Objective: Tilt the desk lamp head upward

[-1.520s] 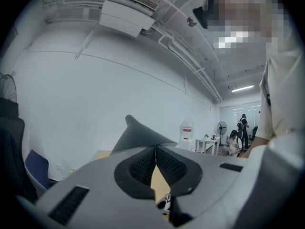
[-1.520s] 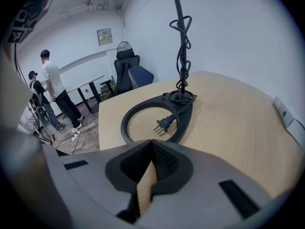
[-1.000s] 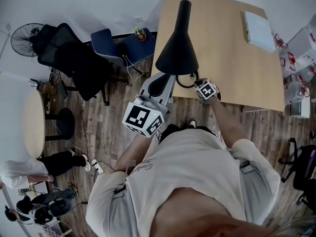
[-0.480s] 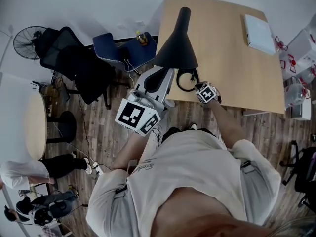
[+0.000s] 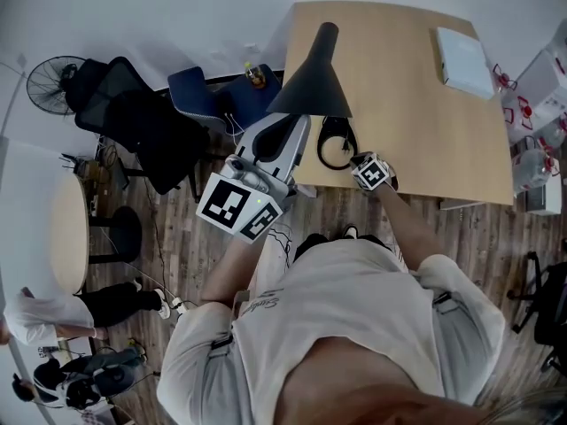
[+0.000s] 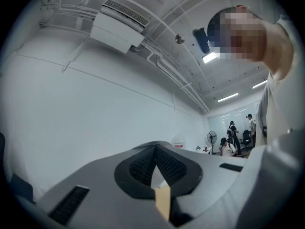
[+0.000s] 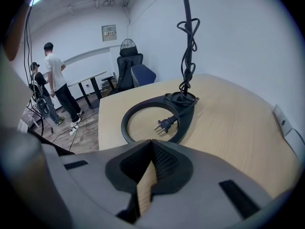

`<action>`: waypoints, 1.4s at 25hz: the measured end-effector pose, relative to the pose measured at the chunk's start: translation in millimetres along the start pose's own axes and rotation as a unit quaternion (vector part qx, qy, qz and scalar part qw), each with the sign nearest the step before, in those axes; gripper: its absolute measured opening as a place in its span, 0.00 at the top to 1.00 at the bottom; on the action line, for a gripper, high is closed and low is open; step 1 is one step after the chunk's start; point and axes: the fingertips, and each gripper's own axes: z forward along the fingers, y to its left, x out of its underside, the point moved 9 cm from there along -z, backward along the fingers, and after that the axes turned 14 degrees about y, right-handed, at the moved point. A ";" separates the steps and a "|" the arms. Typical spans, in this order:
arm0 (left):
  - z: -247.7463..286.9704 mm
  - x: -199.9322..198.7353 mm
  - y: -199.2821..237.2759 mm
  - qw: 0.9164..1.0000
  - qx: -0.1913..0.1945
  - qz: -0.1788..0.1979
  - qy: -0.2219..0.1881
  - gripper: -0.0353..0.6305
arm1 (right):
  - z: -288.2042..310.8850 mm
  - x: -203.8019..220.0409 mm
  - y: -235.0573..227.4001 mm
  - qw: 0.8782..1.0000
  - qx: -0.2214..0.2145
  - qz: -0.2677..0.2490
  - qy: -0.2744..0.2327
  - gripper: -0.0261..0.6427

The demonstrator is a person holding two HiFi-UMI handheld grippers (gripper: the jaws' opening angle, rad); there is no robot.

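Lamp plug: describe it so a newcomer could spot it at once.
On the wooden table, near the edge closest to the person, sits the lamp base, a black ring. The plug lies inside that ring, ending the black cord; its two metal prongs set it apart.

At the near left corner of the tabletop: lamp base, with a plug lying inside its ring. Above that, over the left edge: lamp head. Under its near rim, off the left edge: left tool. Just near of the base: right tool. At the far right corner: flat box. Left of the tabletop, on the floor: chairs, then a fan.
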 end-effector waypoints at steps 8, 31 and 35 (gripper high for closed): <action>5.1 -8.6 0.1 1.000 0.008 0.015 -0.007 0.92 | 1.6 0.7 0.7 1.000 -0.004 0.005 -0.002 0.97; -22.7 44.7 15.7 0.998 0.050 -0.039 0.019 0.92 | -24.2 8.0 37.5 0.998 0.054 0.030 -0.018 0.97; -36.0 64.5 19.2 0.996 0.060 -0.042 0.042 0.92 | -48.9 -1.6 53.7 0.994 0.068 0.051 -0.066 0.97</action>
